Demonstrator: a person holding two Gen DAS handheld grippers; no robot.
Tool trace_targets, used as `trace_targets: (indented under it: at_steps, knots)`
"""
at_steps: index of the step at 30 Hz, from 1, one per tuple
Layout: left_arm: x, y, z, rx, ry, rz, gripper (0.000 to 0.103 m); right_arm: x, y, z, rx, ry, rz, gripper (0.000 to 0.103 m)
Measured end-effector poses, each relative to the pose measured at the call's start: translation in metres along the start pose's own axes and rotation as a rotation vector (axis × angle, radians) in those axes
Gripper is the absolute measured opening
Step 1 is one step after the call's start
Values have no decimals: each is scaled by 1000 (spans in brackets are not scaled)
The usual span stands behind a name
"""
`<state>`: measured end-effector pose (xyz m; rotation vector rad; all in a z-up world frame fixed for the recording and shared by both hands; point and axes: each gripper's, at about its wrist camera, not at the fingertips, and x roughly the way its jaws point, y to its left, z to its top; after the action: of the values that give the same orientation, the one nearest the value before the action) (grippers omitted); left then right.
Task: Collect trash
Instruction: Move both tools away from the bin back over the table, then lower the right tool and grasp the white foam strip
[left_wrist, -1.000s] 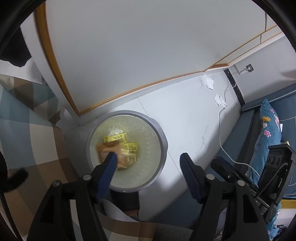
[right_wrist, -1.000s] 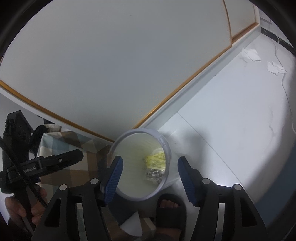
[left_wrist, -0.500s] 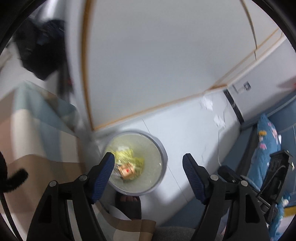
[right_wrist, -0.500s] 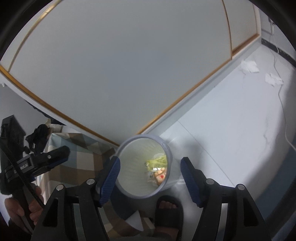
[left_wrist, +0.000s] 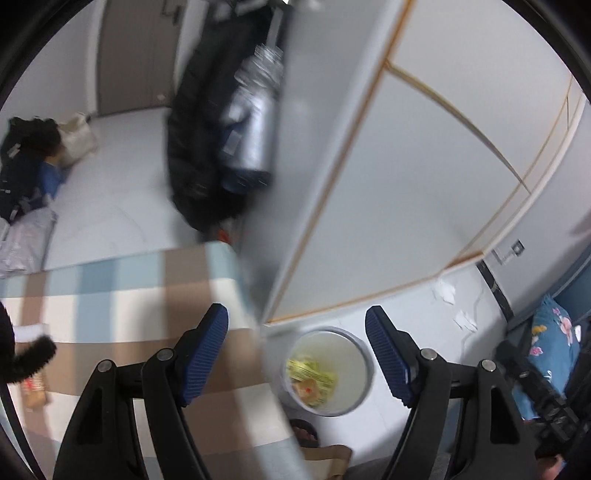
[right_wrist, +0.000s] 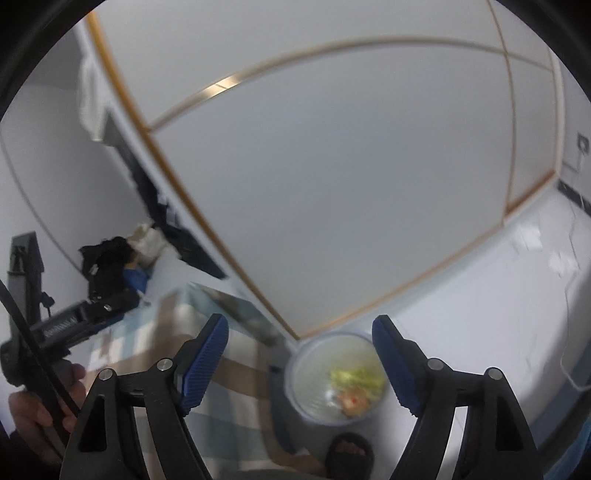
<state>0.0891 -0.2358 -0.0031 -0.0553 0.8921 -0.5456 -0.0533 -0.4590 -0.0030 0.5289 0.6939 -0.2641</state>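
In the left wrist view the left gripper (left_wrist: 297, 347) stands in the lower half of the frame with its two blue ribbed fingers (left_wrist: 205, 354) spread wide. Its jaws have just been opening further, and nothing lies between them; the pads touch nothing. Behind the gap, lower centre right, a round white trash bin (left_wrist: 360, 380) stands on the pale floor (left_wrist: 417, 306), just beside the edge of a plaid tablecloth (left_wrist: 122, 291) that fills the lower left. Inside the bin lie yellow wrappers (left_wrist: 312, 371) and an orange-red packet (left_wrist: 306, 387). Crumpled white papers (left_wrist: 445, 293) lie on the floor at the right, near the foot of a white wardrobe (left_wrist: 424, 166) with gold trim. At the far left edge a small brown packet (left_wrist: 35, 391) rests on the cloth, blurred.

In the right wrist view the right gripper (right_wrist: 301, 358) is likewise released, its blue fingers (right_wrist: 393, 360) far apart with nothing gripped; these jaws too have just been opening. The bin (right_wrist: 310, 365) shows between and behind the fingers, lower centre, with the yellow wrappers (right_wrist: 356, 378) and the orange-red packet (right_wrist: 351, 398) at its bottom. Below it, at the bottom edge, a foot in a black slipper (right_wrist: 349, 456) stands on the floor. At the lower left a hand (right_wrist: 40, 406) holds the handle of the other gripper above the plaid cloth (right_wrist: 229, 373). The whole view is motion-blurred.
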Motion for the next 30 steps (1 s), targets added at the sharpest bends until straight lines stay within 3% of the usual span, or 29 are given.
trace_targets:
  at_steps: [11,23,27,30]
  knots:
    - [-81,93,-9,-107,-177,146,81,-23,121,-11,-131,-44,161,86]
    - [-125,216,-46,-241,-197,344,81,5,251,-50,-313,10,286,88]
    - [-125,267,-60,-391,-196,348,81,37,299,-65,-395,69,336,88]
    - [-124,283,-67,-387,-197,404,81,62,330,-74,-449,103,342,88]
